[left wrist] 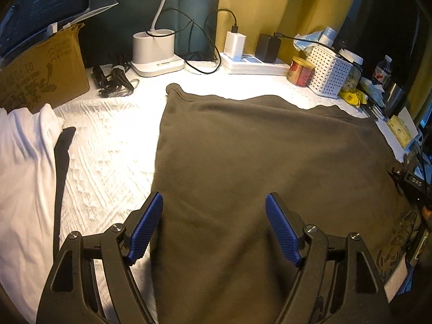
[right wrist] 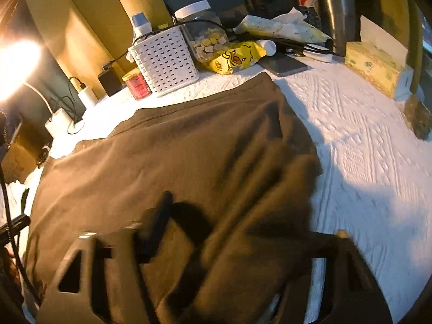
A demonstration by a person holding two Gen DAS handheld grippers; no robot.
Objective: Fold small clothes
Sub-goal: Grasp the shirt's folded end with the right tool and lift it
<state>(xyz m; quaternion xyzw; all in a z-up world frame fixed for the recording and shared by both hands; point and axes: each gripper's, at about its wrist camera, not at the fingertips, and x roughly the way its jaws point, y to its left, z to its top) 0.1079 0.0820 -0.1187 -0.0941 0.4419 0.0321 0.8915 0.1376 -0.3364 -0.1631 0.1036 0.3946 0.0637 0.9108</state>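
Olive garment [left wrist: 256, 162] lay mostly flat on the desk [left wrist: 108, 148], fold barely begun: left gripper [left wrist: 214, 228] fingers open above it, right gripper [right wrist: 216, 232] blurred, bunched edge over it, grip unclear

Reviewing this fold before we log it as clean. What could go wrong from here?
1. The right wrist view is motion-blurred and the brown garment is bunched over the right gripper, so its grip cannot be confirmed; the fabric may slip.
2. The left gripper is open above the cloth, holding nothing down, so a pull may drag the whole garment.
3. The red can and white basket stand close to the far edge; a sliding cloth might nudge them.
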